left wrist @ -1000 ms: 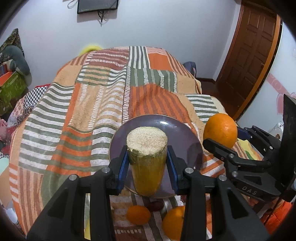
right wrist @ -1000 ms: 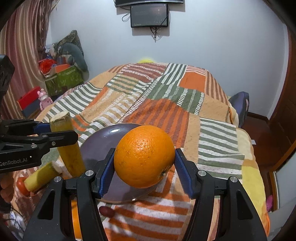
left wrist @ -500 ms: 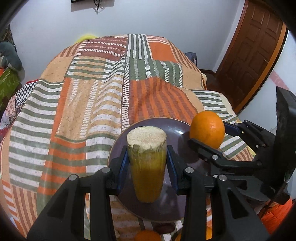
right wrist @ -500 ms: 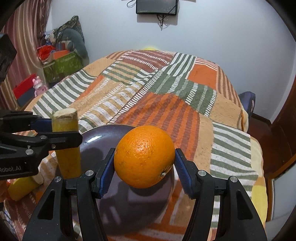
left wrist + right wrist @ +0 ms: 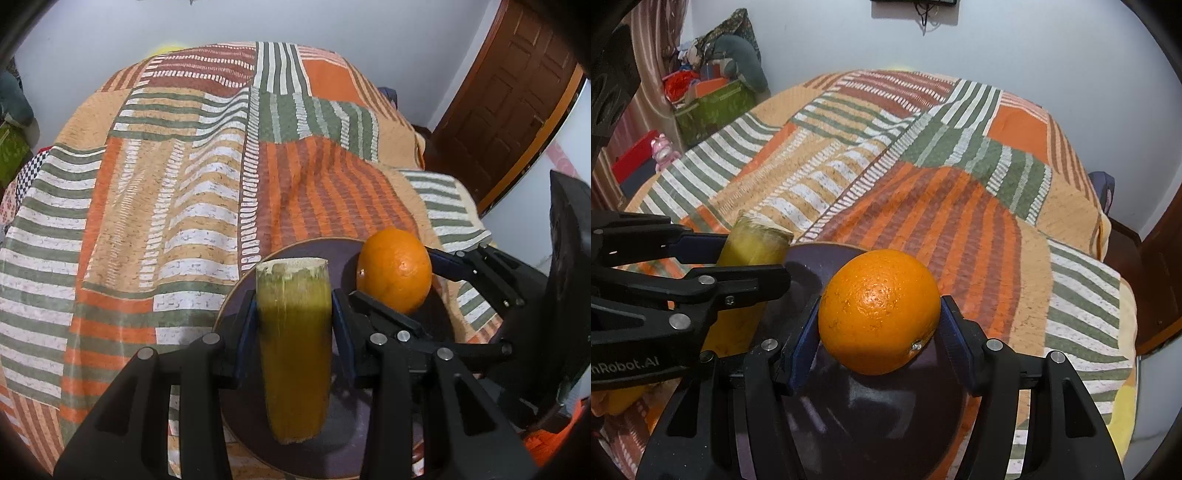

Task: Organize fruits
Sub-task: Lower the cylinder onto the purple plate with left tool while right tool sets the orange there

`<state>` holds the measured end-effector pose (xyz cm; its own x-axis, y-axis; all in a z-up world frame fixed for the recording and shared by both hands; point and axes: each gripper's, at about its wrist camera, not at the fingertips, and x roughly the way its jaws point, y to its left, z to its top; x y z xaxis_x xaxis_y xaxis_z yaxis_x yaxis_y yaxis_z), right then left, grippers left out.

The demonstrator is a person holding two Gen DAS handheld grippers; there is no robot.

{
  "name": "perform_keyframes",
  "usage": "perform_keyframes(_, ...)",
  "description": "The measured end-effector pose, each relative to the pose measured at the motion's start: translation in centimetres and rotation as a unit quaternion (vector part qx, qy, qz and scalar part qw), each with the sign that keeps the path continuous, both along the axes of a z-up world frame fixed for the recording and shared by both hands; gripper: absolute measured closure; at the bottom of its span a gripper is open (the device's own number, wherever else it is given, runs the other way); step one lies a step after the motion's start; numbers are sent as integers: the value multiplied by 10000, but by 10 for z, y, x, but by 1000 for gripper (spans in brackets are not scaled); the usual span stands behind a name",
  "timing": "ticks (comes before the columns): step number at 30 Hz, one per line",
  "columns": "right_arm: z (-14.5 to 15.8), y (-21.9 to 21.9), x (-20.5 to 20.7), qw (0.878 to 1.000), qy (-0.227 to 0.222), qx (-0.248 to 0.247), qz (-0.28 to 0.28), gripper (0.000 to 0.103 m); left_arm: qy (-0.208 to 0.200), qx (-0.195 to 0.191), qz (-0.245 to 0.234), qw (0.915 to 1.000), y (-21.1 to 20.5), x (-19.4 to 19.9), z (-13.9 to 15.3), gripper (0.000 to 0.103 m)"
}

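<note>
My left gripper (image 5: 294,325) is shut on a yellow-green cut banana piece (image 5: 293,350), held upright over the dark purple plate (image 5: 332,254) on the striped bedspread. My right gripper (image 5: 879,325) is shut on a large orange (image 5: 879,310) and holds it over the same plate (image 5: 886,424). In the left wrist view the orange (image 5: 395,269) and right gripper (image 5: 424,295) sit just right of the banana. In the right wrist view the banana piece (image 5: 753,243) and left gripper (image 5: 713,258) are at the left.
The patchwork bedspread (image 5: 184,184) covers the bed. A brown door (image 5: 509,110) stands at the right. A green box with clutter (image 5: 713,107) and a pink toy (image 5: 661,149) lie left of the bed. A yellow fruit (image 5: 617,402) lies at the lower left.
Both grippers have moved forward and down over the plate, closer together, each still holding its fruit. The loose oranges near the bed's front edge have dropped out of the left view.
</note>
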<state>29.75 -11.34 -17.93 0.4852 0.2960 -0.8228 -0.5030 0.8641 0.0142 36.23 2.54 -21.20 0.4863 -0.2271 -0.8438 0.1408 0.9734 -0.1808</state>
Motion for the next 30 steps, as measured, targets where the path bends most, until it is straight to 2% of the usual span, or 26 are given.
perform_keyframes(3,-4,1,2,10000,80,7,2,44,90,182,-42,9998,-2,4,-10,64)
perform_keyframes(9,-4,7,0,9997,-41,-188,119,44,279,105,9,9996,2,7,-20,64)
perform_keyframes(12,-5,8,0,9996,-62,-238,135,44,204,190,32,9996,2,5,-18,64)
perform_keyframes(16,-3,7,-1,9996,-23,-212,157,43,-2,318,-9,9995,1,0,-6,62)
perform_keyframes(19,4,7,-7,9995,-168,-217,171,41,-145,419,12,9990,3,-7,5,62)
perform_keyframes(22,19,4,-15,9991,-364,-162,149,37,-261,387,77,9989,8,-16,17,62)
perform_keyframes(26,39,-1,-27,9986,-524,2,92,37,-497,368,144,9980,14,-35,39,62)
perform_keyframes(30,60,-6,-46,9974,-700,160,49,36,-830,500,220,9951,19,-65,63,57)
